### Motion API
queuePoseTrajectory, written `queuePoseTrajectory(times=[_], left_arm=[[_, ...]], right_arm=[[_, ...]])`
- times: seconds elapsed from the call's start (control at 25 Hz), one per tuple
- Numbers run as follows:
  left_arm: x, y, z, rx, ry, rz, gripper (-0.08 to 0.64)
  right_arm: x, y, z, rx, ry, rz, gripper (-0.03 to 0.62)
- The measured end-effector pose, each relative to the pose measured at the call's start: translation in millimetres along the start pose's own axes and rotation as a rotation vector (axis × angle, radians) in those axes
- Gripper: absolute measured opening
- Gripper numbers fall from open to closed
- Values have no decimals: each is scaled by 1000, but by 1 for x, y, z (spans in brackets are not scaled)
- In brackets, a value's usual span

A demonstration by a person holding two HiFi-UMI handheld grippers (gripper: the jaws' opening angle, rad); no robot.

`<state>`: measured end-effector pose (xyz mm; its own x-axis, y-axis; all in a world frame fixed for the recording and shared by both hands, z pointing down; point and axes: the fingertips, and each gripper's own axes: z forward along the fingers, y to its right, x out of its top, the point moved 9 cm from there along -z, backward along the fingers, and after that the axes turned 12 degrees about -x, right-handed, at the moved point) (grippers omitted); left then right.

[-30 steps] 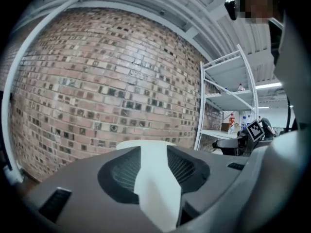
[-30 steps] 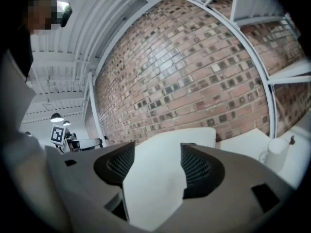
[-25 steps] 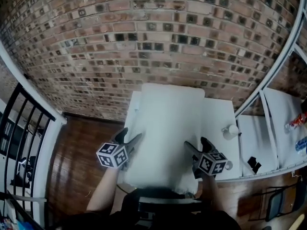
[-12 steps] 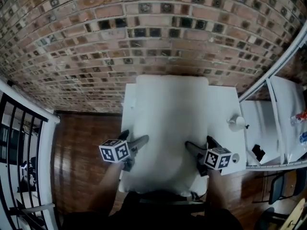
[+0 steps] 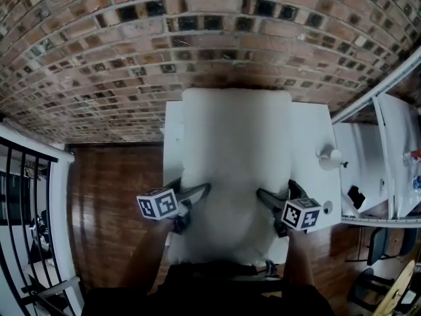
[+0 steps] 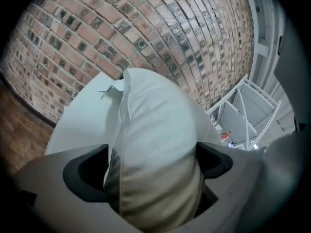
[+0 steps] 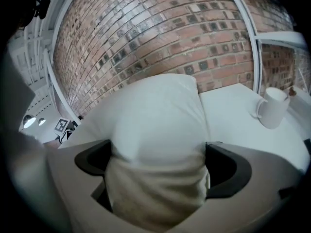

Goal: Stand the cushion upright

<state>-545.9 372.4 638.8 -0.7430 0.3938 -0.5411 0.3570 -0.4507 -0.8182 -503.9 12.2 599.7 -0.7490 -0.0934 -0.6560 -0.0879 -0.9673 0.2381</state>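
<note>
Forearms (image 5: 146, 259) reaching forward, left gripper (image 5: 195, 206) jaws opening, right gripper (image 5: 270, 209) jaws wide apart, cushion (image 5: 237, 143) loose between each pair.

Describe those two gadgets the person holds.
The left tool and right tool match: dark grey, two tapering fingers, each bearing a white cube with black square markers. Their own cameras show pale grey bodies, black pads. No cables show; forearms are unsleeved. The left tool's jaws are opening around the cushion.

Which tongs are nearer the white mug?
Right. The right tongs straddle the cushion on the side toward the mug; the left tongs, jaws opening with the cushion between them, are on its far side.
</note>
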Motion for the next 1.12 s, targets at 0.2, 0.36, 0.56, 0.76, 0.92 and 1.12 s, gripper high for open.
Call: queuePoseTrajectory(times=[0.2,0.36,0.56,0.76,0.92,1.12], left_arm=[[-4,-9,2,-36,-15,-84,599],[-7,-5,9,-100,-21,-105,595],[-12,18,10,-248,0,-128,468],[-20,54,-9,-304,50,-4,388],[-33,99,-30,-348,107,96,371],[-44,169,-54,-420,174,251,370]], right_arm=[[-6,6,-5,-29,-20,50,621],[-15,20,4,131,-70,190,620],[-20,11,0,304,-10,242,556],[-23,-13,-38,394,122,223,443],[-32,-22,-77,422,207,179,417],[-29,-22,-147,445,366,82,413]])
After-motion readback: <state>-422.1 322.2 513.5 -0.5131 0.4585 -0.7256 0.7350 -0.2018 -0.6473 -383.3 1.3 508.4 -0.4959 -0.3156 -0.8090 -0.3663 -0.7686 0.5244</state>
